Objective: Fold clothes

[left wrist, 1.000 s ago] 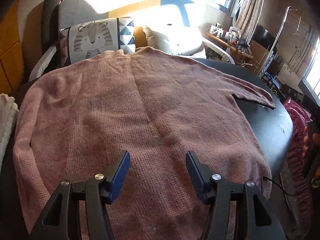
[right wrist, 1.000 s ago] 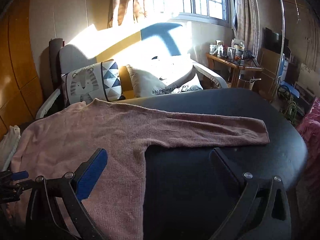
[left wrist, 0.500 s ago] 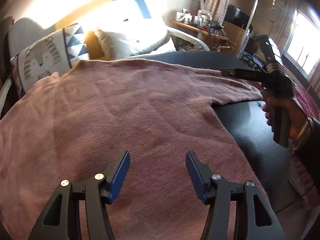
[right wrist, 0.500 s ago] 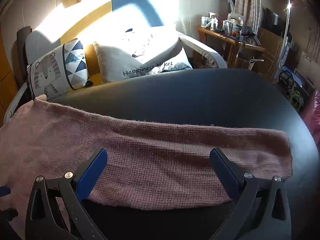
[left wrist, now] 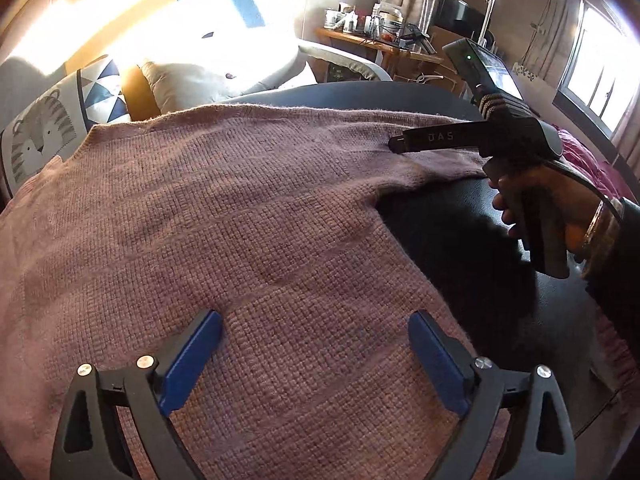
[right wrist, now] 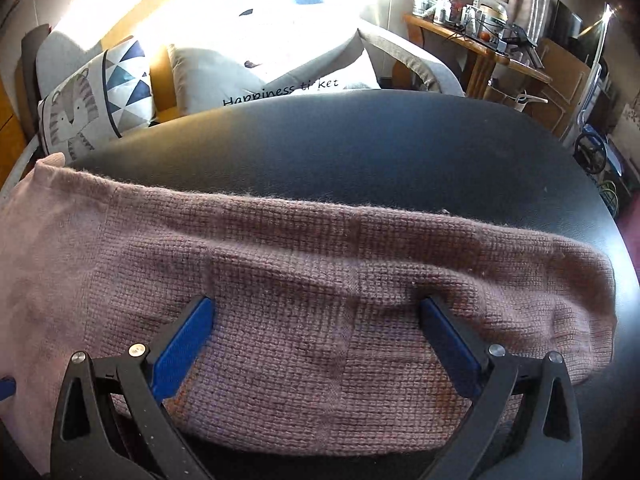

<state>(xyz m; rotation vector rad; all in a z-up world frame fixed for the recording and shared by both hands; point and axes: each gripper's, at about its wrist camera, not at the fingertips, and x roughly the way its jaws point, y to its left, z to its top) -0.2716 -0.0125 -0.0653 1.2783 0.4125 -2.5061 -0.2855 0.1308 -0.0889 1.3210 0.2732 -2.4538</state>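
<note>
Viewed from the left wrist, the left gripper (left wrist: 316, 342) hangs over the body of the pink knit sweater (left wrist: 240, 216), spread flat on the black bench (left wrist: 460, 216); its jaws are opening, pressing nothing, while a hand (left wrist: 532, 204) holds the right gripper above the sleeve. Viewed from the right wrist, the right gripper (right wrist: 316, 334) stands wide open astride the sleeve (right wrist: 320, 272), blue pads (right wrist: 182, 350) not clamping it.

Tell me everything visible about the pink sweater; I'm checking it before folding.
The pink sweater is a chunky waffle knit, spread flat on the dark padded table. Its sleeve stretches sideways across the table. The left gripper, jaws opening, stands over the body; the open right gripper straddles the sleeve, gripping nothing.
</note>
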